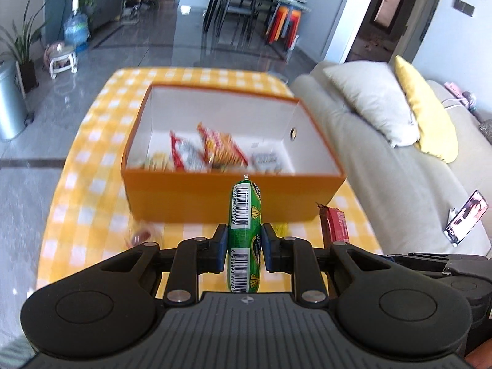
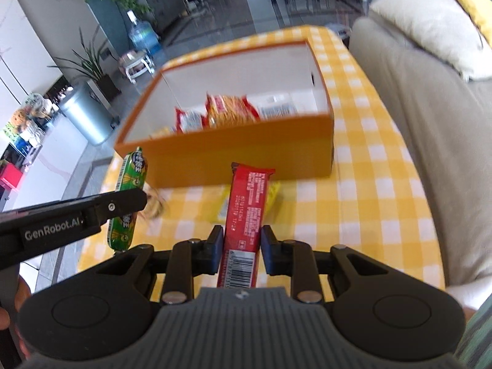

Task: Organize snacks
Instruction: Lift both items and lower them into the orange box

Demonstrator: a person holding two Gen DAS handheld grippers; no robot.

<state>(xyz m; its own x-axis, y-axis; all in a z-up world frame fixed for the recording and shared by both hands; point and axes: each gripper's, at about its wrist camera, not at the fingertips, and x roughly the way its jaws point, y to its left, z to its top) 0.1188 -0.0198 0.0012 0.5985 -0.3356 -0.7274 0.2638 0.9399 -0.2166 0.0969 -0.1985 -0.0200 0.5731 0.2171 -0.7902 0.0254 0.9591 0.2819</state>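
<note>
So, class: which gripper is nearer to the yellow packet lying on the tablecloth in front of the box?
Right. The right gripper is just above the yellow packet; the left gripper is off to the packet's left.

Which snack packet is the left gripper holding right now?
The green sausage-shaped packet, clamped in the left gripper; the right gripper holds the flat red bar.

"GenRobot.AI" in pale letters marks the side of the left gripper point(image 2: 129, 203). A barcode numbered 6 902890 27730 runs along the green sausage snack point(image 1: 244, 212). The red bar wrapper point(image 2: 246, 209) carries a barcode and small print too blurred to read.
</note>
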